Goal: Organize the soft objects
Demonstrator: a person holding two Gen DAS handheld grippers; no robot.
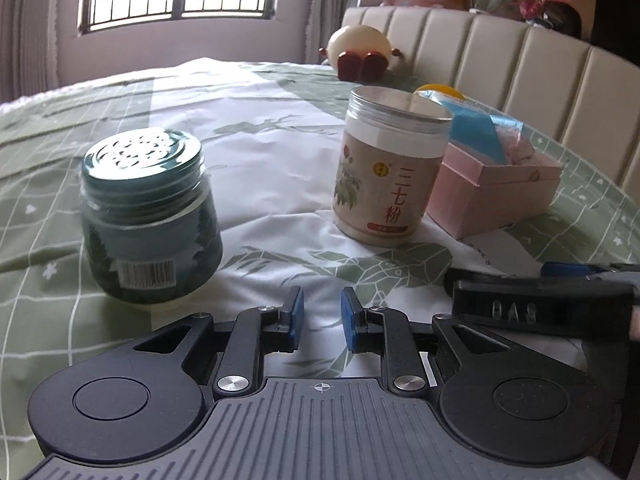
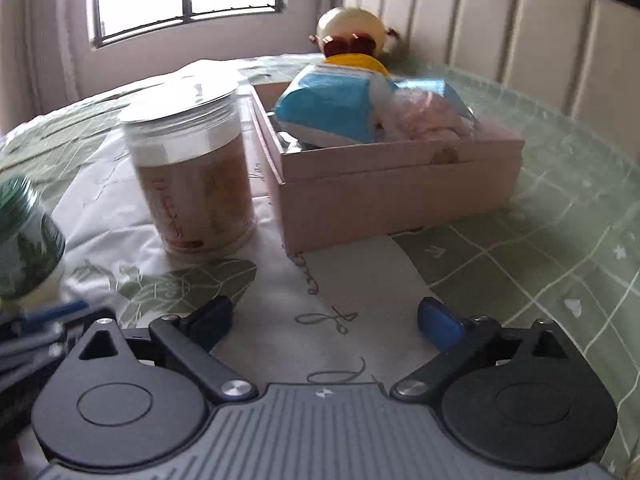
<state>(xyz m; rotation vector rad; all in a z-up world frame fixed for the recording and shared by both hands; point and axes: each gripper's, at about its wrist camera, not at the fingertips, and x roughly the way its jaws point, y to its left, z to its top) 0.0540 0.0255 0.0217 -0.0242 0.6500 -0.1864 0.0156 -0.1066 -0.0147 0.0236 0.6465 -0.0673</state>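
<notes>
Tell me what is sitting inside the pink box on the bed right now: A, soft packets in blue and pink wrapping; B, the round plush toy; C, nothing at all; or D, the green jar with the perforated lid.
A: the right wrist view shows the pink box holding blue and pink soft packets, while the green jar stands apart on the bedspread.

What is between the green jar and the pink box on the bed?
The beige jar with Chinese writing stands between the green jar and the pink box, right beside the box. The left wrist view shows it best.
</notes>
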